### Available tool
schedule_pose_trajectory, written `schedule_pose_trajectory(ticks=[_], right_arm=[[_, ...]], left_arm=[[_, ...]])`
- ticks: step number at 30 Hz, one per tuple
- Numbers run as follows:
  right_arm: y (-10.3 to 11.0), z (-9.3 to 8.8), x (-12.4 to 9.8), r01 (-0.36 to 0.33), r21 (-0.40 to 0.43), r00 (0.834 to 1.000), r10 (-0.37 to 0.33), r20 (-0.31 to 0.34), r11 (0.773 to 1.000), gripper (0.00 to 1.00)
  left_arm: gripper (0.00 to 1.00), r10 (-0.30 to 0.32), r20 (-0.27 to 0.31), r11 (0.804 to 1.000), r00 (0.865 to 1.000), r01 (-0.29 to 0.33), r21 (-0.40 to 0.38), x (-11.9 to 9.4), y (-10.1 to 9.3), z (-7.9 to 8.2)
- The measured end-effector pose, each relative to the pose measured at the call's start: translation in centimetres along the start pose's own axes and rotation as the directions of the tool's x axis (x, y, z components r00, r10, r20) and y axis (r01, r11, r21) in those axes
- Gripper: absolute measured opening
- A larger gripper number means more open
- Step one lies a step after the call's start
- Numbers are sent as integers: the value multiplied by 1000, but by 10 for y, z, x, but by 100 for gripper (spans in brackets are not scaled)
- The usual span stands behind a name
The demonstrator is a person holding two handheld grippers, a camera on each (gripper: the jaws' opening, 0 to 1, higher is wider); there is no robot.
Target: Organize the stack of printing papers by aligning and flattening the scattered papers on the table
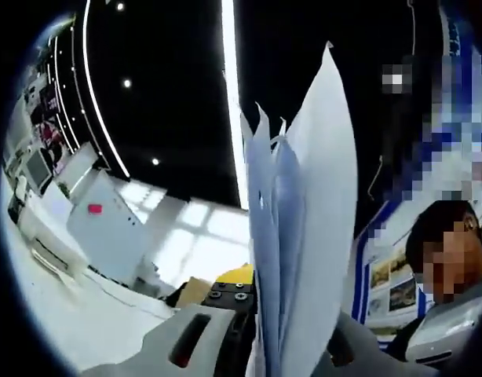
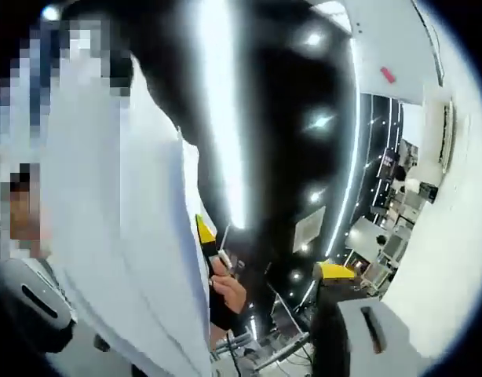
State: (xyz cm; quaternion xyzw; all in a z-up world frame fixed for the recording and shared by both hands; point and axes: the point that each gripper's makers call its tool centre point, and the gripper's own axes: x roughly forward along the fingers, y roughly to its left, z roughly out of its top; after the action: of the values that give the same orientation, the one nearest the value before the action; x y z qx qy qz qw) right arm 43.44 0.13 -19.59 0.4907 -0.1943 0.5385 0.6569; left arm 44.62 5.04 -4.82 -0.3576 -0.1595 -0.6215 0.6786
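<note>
A stack of white printing papers (image 1: 304,236) stands upright between the two grey jaws of my left gripper (image 1: 276,349), which is shut on its lower edge. The sheets fan apart slightly at the top, against the dark ceiling. In the right gripper view, a large white sheet of the papers (image 2: 123,236) covers the left half, close to the camera. My right gripper (image 2: 261,353) shows one grey jaw at the lower right. Its other jaw is hidden behind the paper, so its grip is unclear.
Both views tilt up at a dark ceiling with bright light strips (image 1: 231,94). White cabinets (image 1: 100,228) stand at the left. A person (image 1: 441,314) is close at the right. A hand in a dark sleeve (image 2: 225,292) shows beside the paper.
</note>
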Motion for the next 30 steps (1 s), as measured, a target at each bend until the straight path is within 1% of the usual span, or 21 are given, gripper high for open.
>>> schedule_pose_trajectory(ticks=[1, 2, 3, 4, 5, 6, 7, 10, 11, 13, 15, 16, 17, 19, 20, 22, 24, 26, 28, 29, 30], right_arm=[[4, 0, -1, -20, -14, 1000, 20, -17, 1000, 13], [11, 1, -3, -58, -48, 998, 57, -33, 997, 0], [13, 2, -2, -59, -59, 998, 57, -40, 997, 0], [10, 3, -2, -34, -96, 998, 29, -56, 995, 0], [12, 4, -2, -39, -112, 997, 32, -63, 993, 0], [13, 6, -2, -37, -107, 998, 31, -63, 994, 0], [9, 11, -5, -14, -135, 997, 4, -72, 991, 0], [5, 20, -9, 9, -169, 996, -24, -90, 986, 0], [5, 23, -10, 12, -174, 995, -29, -95, 985, 0], [5, 23, -11, 12, -184, 991, -36, -133, 983, 0], [6, 22, -14, 5, -217, 979, -49, -198, 976, 0], [6, 20, -15, -3, -237, 966, -59, -251, 972, 0], [5, 19, -17, 0, -261, 956, -76, -282, 965, 0], [4, 18, -19, -12, -304, 938, -95, -333, 953, 0], [4, 18, -19, -17, -317, 933, -99, -347, 948, 0], [5, 23, -20, -21, -329, 928, -104, -357, 944, 0], [4, 30, -23, -13, -339, 926, -116, -358, 941, 0], [4, 36, -28, -10, -350, 921, -128, -369, 937, 0], [6, 39, -32, -21, -352, 911, -127, -392, 936, 0], [4, 47, -39, -30, -354, 904, -126, -408, 935, 0], [4, 50, -42, -40, -359, 896, -126, -426, 932, 0]], left_arm=[[5, 5, 2, 1000, 1000, -5, 2, -1, 1, 0], [5, 12, 4, 1000, 1000, -12, 10, -2, 4, 0], [5, 21, 6, 999, 1000, -21, 24, -3, 7, 0], [5, 12, 15, 999, 1000, -12, 32, -5, 6, 0], [5, 16, 19, 999, 1000, -17, 46, -7, 6, 0], [5, 24, 18, 997, 1000, -25, 78, -9, 8, 0], [5, 34, 7, 995, 999, -34, 93, -11, 10, -2], [5, 56, -11, 992, 998, -54, 115, -15, 17, -4], [6, 66, -17, 989, 998, -63, 133, -16, 20, -5], [6, 79, -29, 981, 996, -73, 177, -19, 22, -6], [6, 108, -54, 969, 993, -94, 228, -25, 27, -5], [6, 125, -73, 959, 989, -102, 264, -29, 29, -6], [7, 137, -84, 952, 987, -108, 288, -32, 31, -7], [8, 144, -90, 946, 985, -110, 306, -37, 31, -7], [8, 144, -89, 945, 986, -110, 308, -39, 31, -7], [9, 152, -79, 941, 985, -119, 318, -46, 33, -5], [12, 158, -56, 938, 986, -132, 322, -52, 35, 1], [16, 167, -41, 938, 985, -146, 313, -58, 39, 7], [19, 173, -40, 938, 984, -152, 311, -62, 42, 10], [22, 179, -45, 937, 983, -157, 311, -64, 44, 11], [26, 191, -45, 934, 981, -167, 316, -67, 46, 13]])
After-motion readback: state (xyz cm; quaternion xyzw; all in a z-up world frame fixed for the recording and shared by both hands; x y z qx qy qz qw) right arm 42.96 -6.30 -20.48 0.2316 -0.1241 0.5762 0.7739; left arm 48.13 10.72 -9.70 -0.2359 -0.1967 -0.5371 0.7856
